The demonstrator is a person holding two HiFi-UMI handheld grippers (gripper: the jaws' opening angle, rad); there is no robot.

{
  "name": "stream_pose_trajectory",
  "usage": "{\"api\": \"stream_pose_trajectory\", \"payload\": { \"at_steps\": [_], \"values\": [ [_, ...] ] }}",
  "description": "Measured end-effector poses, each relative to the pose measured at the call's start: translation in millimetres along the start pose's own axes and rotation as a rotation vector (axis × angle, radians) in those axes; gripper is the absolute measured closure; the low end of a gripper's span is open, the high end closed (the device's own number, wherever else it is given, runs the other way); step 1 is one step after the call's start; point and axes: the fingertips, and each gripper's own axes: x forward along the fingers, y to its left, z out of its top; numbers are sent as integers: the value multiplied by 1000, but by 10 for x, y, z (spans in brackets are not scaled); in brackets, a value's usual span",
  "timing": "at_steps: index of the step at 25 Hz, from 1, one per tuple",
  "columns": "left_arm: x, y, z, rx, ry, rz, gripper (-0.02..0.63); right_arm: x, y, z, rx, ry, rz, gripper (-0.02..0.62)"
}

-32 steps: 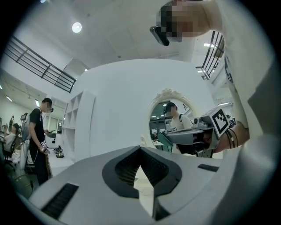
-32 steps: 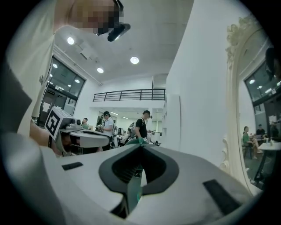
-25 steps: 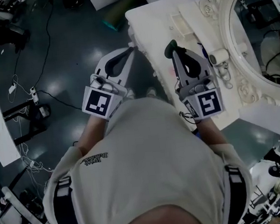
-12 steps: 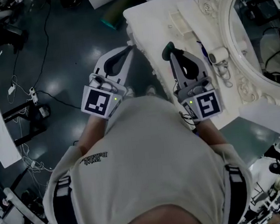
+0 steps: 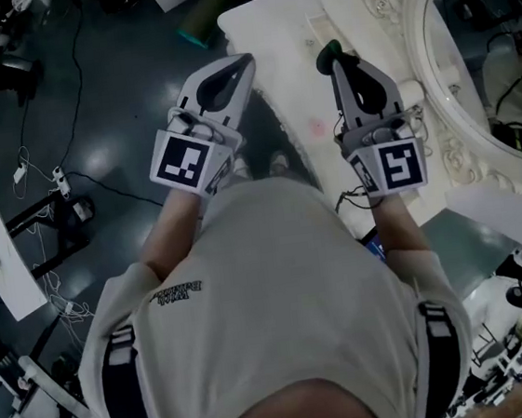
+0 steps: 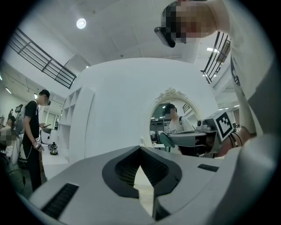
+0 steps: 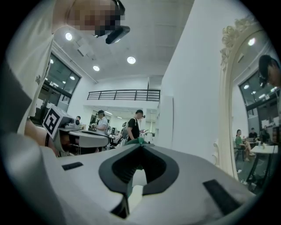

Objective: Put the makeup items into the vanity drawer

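Looking down past the person's beige shirt (image 5: 272,305) and its dark straps, the head view showed both grippers held up in front of the chest, each with its marker cube nearest the body. The left gripper (image 5: 244,62) pointed out over the vanity's near edge with its jaws closed tip to tip and nothing between them. Its own view showed only pale surface through the gap behind the tips. The right gripper (image 5: 334,64) hung above the white vanity (image 5: 268,24), well apart from the left one, its jaws drawn together on a small dark green item (image 5: 324,53) that poked out just past the tips. What kind of item it was could not be told. Beside it on the right stood the oval mirror (image 5: 492,55) in its carved white frame, reflecting the room. No drawer could be made out in any view. Left of the vanity lay dark floor (image 5: 91,110) with trailing cables, and a dark green roll (image 5: 206,17) rested against the vanity's far corner. Farther off, the gripper views showed bystanders (image 7: 134,125) in a bright hall.
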Motion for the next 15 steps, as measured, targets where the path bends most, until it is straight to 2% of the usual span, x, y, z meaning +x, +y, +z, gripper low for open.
{"api": "stream_pose_trajectory", "payload": {
  "at_steps": [7,11,15],
  "values": [
    [692,161,-127,36,3,-62,594,356,-709,-240,-12,61,-105,589],
    [1145,232,-439,27,37,-98,594,611,-1094,-699,0,159,-142,589],
    [1598,283,-1036,43,96,-136,594,857,-1434,-1358,50,270,-163,589]
  ]
}}
